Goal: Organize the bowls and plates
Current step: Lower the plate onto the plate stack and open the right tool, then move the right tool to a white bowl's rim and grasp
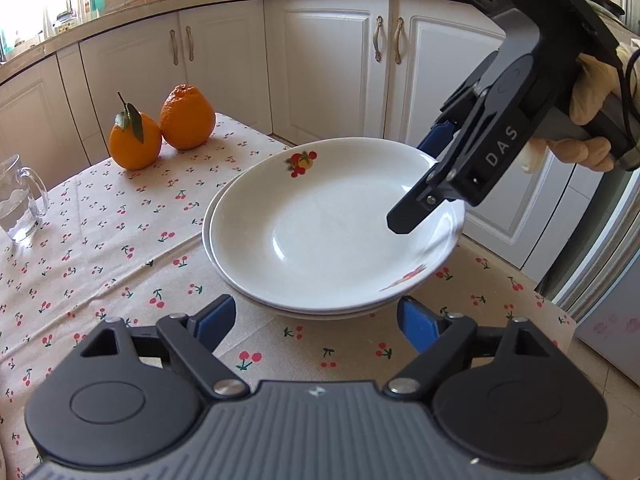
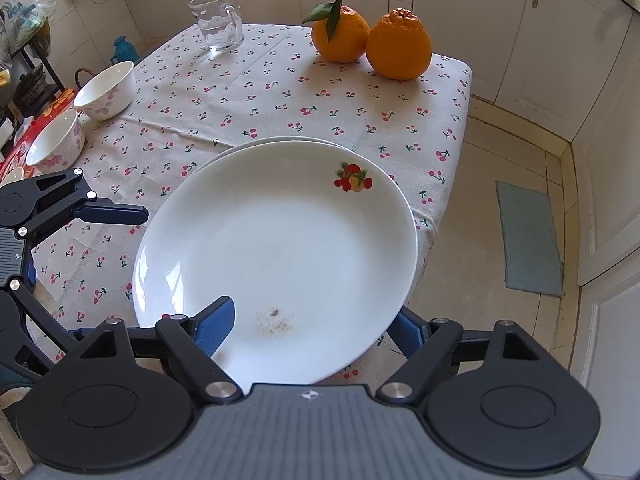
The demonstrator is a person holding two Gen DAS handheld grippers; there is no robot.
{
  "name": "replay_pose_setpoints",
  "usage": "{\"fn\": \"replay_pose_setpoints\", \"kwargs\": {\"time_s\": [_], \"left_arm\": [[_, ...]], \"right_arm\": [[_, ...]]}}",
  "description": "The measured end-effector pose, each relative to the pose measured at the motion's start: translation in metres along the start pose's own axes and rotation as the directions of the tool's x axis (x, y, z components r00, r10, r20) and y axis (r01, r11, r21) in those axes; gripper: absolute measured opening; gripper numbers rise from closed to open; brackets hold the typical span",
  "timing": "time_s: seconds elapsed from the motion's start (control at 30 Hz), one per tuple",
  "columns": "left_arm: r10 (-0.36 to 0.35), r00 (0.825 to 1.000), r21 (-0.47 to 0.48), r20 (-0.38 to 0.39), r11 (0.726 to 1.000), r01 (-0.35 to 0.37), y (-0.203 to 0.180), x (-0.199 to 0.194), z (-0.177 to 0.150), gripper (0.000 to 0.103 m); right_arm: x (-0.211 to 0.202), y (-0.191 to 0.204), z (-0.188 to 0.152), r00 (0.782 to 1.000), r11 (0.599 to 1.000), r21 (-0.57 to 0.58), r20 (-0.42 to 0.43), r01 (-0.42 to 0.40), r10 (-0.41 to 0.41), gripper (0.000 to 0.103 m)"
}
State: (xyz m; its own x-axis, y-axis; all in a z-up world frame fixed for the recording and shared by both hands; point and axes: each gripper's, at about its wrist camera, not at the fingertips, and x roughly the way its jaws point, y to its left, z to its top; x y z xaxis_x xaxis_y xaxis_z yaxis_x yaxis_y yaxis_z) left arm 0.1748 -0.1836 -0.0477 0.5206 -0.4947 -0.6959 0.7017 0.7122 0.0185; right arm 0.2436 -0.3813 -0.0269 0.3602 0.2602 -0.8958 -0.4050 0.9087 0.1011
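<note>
Fingers (image 1: 404, 216) below "DAS" lettering

My left hand-held gripper (image 1: 316, 322) sits low and level, fingers spread wide apart. My right hand-held gripper (image 1: 416, 184) slants down from above — gloved hand (image 1: 588, 92) on its handle, one finger over, one under a rim, spread apart.

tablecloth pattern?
Beige tablecloth scattered with small red cherries on green stems. Clearest in the right wrist view.
</note>
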Motion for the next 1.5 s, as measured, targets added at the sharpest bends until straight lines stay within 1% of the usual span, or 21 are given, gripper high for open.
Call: {"fn": "replay_pose_setpoints", "kwargs": {"time_s": [0.17, 0.3, 0.37, 0.4, 0.47, 0.5, 0.53, 0.7, 0.83, 0.93, 0.97, 1.07, 1.1, 1.2, 1.33, 1.5], "left_arm": [[0.004, 1.000, 0.001, 0.002, 1.000, -0.004, 0.000, -0.004, -0.003, 0.088], [0.014, 1.000, 0.008, 0.020, 1.000, -0.014, -0.001, -0.012, -0.005, 0.088], [0.014, 0.999, 0.006, 0.033, 1.000, -0.014, -0.001, -0.019, -0.007, 0.088], [0.013, 0.999, 0.003, 0.039, 1.000, -0.013, 0.000, -0.022, -0.008, 0.088], [0.011, 0.998, -0.002, 0.055, 1.000, -0.011, 0.001, -0.031, -0.010, 0.091], [0.013, 0.998, -0.003, 0.062, 1.000, -0.013, 0.002, -0.035, -0.011, 0.092], [0.018, 0.997, -0.004, 0.069, 1.000, -0.018, 0.002, -0.040, -0.013, 0.092], [0.051, 0.991, -0.024, 0.120, 0.999, -0.048, 0.006, -0.073, -0.027, 0.092], [0.098, 0.985, -0.037, 0.146, 0.995, -0.093, 0.014, -0.099, -0.035, 0.093], [0.125, 0.980, -0.045, 0.152, 0.992, -0.120, 0.018, -0.117, -0.046, 0.096], [0.147, 0.978, -0.043, 0.144, 0.989, -0.143, 0.020, -0.122, -0.051, 0.096], [0.187, 0.973, -0.052, 0.134, 0.982, -0.181, 0.028, -0.139, -0.072, 0.096], [0.203, 0.971, -0.065, 0.126, 0.979, -0.196, 0.032, -0.144, -0.079, 0.096], [0.263, 0.960, -0.117, 0.100, 0.961, -0.251, 0.045, -0.163, -0.104, 0.096], [0.341, 0.937, -0.191, 0.071, 0.927, -0.322, 0.060, -0.187, -0.135, 0.096], [0.417, 0.908, -0.266, 0.041, 0.881, -0.392, 0.077, -0.209, -0.167, 0.096]], "right_arm": [[0.003, 0.002, -0.002, 1.000, 1.000, 0.016, -0.011, 0.022, -0.021, 0.087], [0.003, 0.004, -0.004, 0.999, 0.999, 0.025, -0.011, 0.036, -0.035, 0.087], [0.002, 0.008, -0.005, 0.999, 0.998, 0.026, -0.006, 0.049, -0.049, 0.089], [0.000, 0.010, -0.006, 0.999, 0.998, 0.025, 0.003, 0.052, -0.052, 0.092], [-0.007, 0.017, -0.008, 0.998, 0.998, 0.021, 0.040, 0.051, -0.052, 0.097], [-0.012, 0.022, -0.008, 0.996, 0.999, 0.015, 0.065, 0.051, -0.052, 0.102], [-0.017, 0.028, -0.009, 0.994, 0.998, 0.009, 0.090, 0.058, -0.059, 0.103], [-0.036, 0.066, -0.011, 0.975, 0.993, -0.004, 0.188, 0.121, -0.118, 0.103], [-0.035, 0.107, -0.015, 0.953, 0.980, -0.036, 0.241, 0.198, -0.184, 0.103], [-0.026, 0.136, -0.020, 0.945, 0.972, -0.068, 0.261, 0.224, -0.199, 0.103], [-0.021, 0.148, -0.022, 0.943, 0.970, -0.083, 0.268, 0.228, -0.199, 0.103], [-0.013, 0.172, -0.027, 0.943, 0.976, -0.089, 0.290, 0.198, -0.165, 0.103], [-0.011, 0.179, -0.028, 0.944, 0.977, -0.097, 0.293, 0.190, -0.154, 0.103], [-0.006, 0.202, -0.029, 0.936, 0.975, -0.112, 0.318, 0.194, -0.150, 0.103], [0.002, 0.229, -0.026, 0.940, 0.985, -0.112, 0.328, 0.131, -0.088, 0.103], [0.016, 0.259, -0.020, 0.940, 0.986, -0.127, 0.337, 0.104, -0.056, 0.103]]}}
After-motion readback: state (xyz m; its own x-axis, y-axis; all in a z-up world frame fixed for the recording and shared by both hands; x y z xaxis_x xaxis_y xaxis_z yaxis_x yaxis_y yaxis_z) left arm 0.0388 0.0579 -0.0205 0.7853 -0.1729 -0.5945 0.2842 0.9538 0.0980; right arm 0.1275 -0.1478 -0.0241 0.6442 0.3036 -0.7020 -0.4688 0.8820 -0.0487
